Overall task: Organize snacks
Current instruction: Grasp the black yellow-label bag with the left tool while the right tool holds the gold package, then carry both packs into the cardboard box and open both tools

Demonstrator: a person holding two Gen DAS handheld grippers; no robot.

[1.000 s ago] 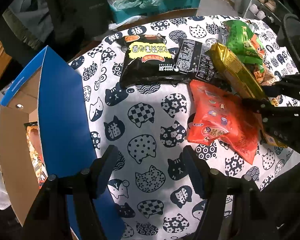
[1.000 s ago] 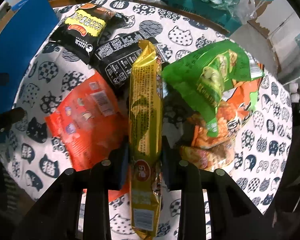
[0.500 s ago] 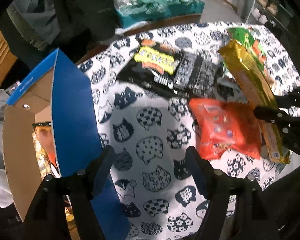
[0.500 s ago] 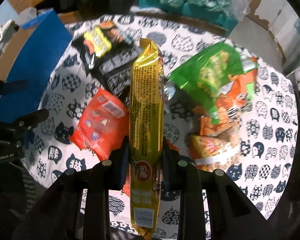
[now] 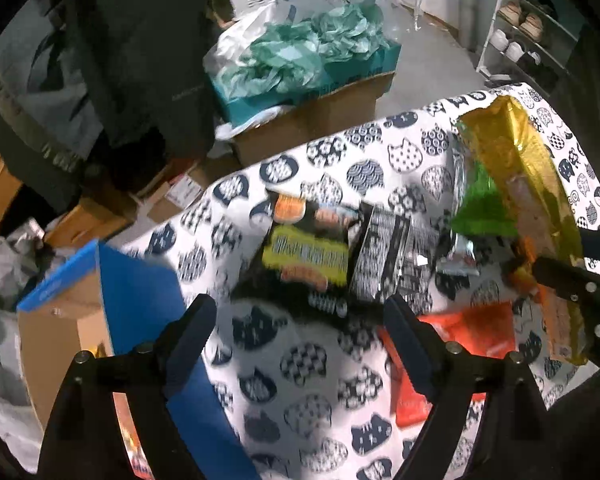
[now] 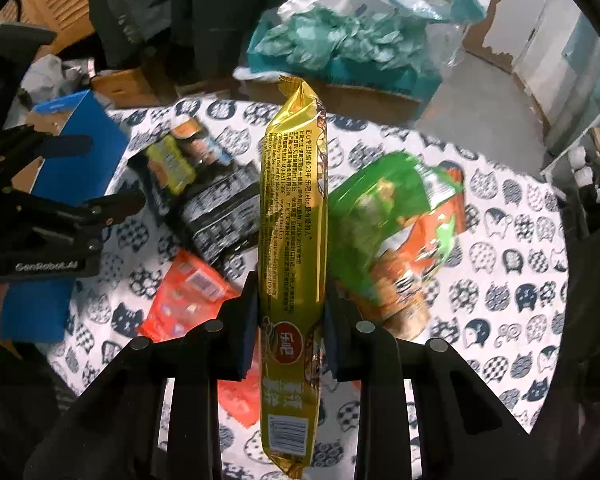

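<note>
While our left gripper (image 5: 298,334) hangs over the cat-print table (image 5: 320,364) with its jaws spread wide and nothing between them, we see the blue carton (image 5: 138,300) at the far left, its flap raised and its cardboard inside showing. Just right of it lie a black-and-yellow snack bag (image 5: 306,256) and a black packet (image 5: 384,256) with white print, touching each other. Nearer to us rests a red snack pouch (image 6: 184,296) flat on the cloth. Our right gripper (image 6: 290,324) has its jaws pressed tight on the long gold snack pack (image 6: 294,216), which is held clear above the table and points away from us. Further right sits a green bag (image 6: 374,216), overlapping an orange one (image 6: 428,248).
</note>
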